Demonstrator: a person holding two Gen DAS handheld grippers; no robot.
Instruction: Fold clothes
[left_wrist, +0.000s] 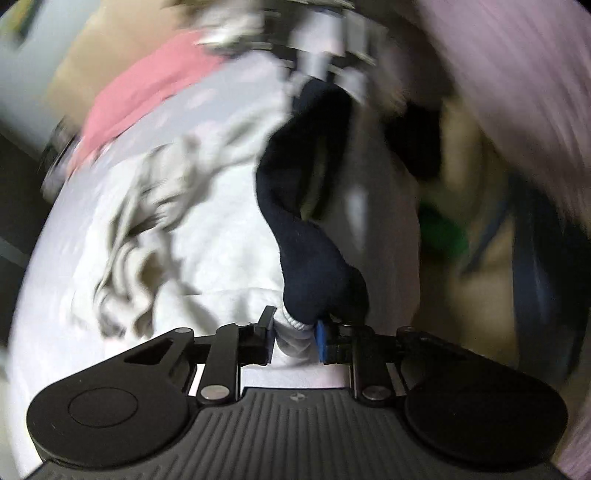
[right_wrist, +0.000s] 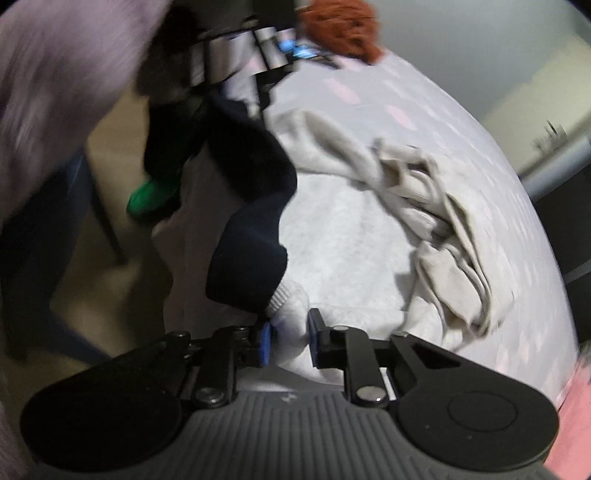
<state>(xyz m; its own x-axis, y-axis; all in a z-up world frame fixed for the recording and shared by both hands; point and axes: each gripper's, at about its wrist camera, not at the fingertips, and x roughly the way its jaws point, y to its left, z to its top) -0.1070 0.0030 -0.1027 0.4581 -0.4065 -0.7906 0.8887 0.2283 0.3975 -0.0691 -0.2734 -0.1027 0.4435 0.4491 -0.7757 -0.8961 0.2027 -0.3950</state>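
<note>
Sock (left_wrist: 306, 243), navy with a white ribbed end, hangs stretched between the two grippers above a bed (left_wrist: 207, 258). Nearest the left gripper (left_wrist: 293, 334), the pale end sits between the jaws, which are drawn in and pinching it; the navy body rises away from that gripper toward the right gripper, seen blurred at the far end. From the other side, the right gripper (right_wrist: 290, 341) likewise pinches a white ribbed end (right_wrist: 286, 295), its jaws narrowed onto the cloth, and the navy length runs away from it toward the left gripper. Whether this is one sock or a pair held together cannot be told.

Handling, as a judgement: the knit is light, soft and limp, sagging and twisting wherever unsupported; it is not fragile and unlikely to slip from padded jaws. The ribbed ends are the firmest places to hold, and a fold would call for bringing those two ends together.

Beyond the left gripper and to its left lies a crumpled grey garment (left_wrist: 147, 221) on the bed, then a pink cloth (left_wrist: 147, 96) farther off. Only the right wrist view shows a rust-coloured fuzzy item (right_wrist: 343, 26) at the far edge of the bed; both views show something green (right_wrist: 151, 195) on the floor side.
</note>
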